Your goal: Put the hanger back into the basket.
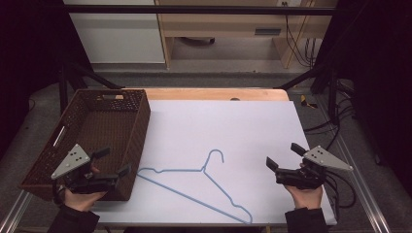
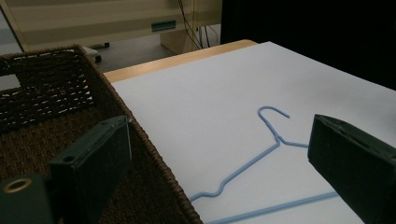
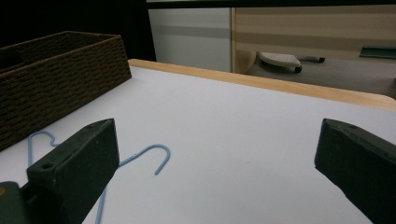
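— both claws sit closest to us at the near edge of the counter, each held in a hand: our left claw over the near right corner of the wicker basket, our right claw near the right edge of the white sheet. each stands wide, nothing between the jaws.

— and the hanger?

— blue wire hanger, flat on the sheet between the claws, hook toward the far side, one shoulder tip just beside the basket's wall. it touches neither claw.

— what worries us from here?

— we judge the wire the main risk. it is thin and lies flat, so jaws closing from above may skate off it or pinch the sheet instead.

— and if we take one end?

— the long frame would likely swing and hang crooked, and the hook or the far shoulder could catch on the basket's woven rim on the way in.

— anything about the left side?

— our left claw hangs right at the basket edge; a careless sweep toward the hanger could knock the wall and shift the basket.
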A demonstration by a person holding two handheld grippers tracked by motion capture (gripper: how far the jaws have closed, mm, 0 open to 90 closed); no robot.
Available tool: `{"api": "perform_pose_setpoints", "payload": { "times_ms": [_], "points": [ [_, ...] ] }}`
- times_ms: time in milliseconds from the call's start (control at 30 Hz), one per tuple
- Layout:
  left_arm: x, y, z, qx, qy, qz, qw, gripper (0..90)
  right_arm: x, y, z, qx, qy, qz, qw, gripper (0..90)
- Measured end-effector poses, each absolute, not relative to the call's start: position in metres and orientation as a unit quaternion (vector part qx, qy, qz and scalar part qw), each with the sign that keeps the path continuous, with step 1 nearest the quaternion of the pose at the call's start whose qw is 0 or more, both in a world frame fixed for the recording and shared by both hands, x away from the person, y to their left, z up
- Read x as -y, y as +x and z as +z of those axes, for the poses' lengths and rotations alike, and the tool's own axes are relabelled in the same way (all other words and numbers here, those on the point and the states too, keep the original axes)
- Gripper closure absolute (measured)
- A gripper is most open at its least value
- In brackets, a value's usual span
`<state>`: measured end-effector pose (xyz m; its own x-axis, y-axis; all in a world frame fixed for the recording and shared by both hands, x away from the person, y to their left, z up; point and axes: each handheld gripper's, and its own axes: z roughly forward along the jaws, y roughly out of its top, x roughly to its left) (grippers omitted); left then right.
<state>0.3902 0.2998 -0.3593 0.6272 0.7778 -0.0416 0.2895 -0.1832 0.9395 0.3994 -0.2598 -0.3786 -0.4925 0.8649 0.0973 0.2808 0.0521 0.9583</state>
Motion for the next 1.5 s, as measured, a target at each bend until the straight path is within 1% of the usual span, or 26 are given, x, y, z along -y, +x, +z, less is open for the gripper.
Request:
{"api": "perform_pose_setpoints", "payload": {
  "times_ms": [367, 533, 633, 733, 767, 833, 967, 1067, 1200, 1500],
  "points": [
    [-0.299, 0.389, -0.358, -0.362, 0.734, 0.233, 0.526, 6.2, 0.249, 0.4, -0.377, -0.691, 0.412, 0.531, 0.267, 0.4],
    [-0.297, 0.389, -0.358, -0.36, 0.736, 0.233, 0.523, 6.5, 0.233, 0.403, -0.376, -0.712, 0.406, 0.512, 0.257, 1.0],
    [-0.295, 0.389, -0.359, -0.358, 0.739, 0.231, 0.522, 6.6, 0.217, 0.408, -0.379, -0.735, 0.399, 0.495, 0.237, 2.0],
    [-0.294, 0.389, -0.359, -0.358, 0.74, 0.231, 0.521, 6.6, 0.208, 0.41, -0.381, -0.75, 0.39, 0.482, 0.232, 2.7],
    [-0.294, 0.389, -0.359, -0.358, 0.74, 0.23, 0.521, 6.7, 0.197, 0.412, -0.384, -0.762, 0.385, 0.47, 0.224, 3.0],
    [-0.293, 0.389, -0.359, -0.356, 0.74, 0.231, 0.521, 6.7, 0.192, 0.413, -0.386, -0.767, 0.382, 0.465, 0.222, 3.4],
    [-0.291, 0.388, -0.359, -0.353, 0.743, 0.231, 0.519, 6.8, 0.169, 0.418, -0.396, -0.789, 0.374, 0.444, 0.201, 5.0],
    [-0.291, 0.388, -0.358, -0.352, 0.743, 0.232, 0.52, 6.8, 0.16, 0.42, -0.399, -0.798, 0.367, 0.436, 0.196, 5.5],
    [-0.29, 0.388, -0.358, -0.351, 0.744, 0.232, 0.519, 6.9, 0.137, 0.423, -0.411, -0.821, 0.353, 0.408, 0.186, 8.2],
    [-0.288, 0.387, -0.358, -0.348, 0.745, 0.231, 0.52, 7.0, 0.112, 0.432, -0.44, -0.85, 0.351, 0.357, 0.164, 14.1]
  ]
}}
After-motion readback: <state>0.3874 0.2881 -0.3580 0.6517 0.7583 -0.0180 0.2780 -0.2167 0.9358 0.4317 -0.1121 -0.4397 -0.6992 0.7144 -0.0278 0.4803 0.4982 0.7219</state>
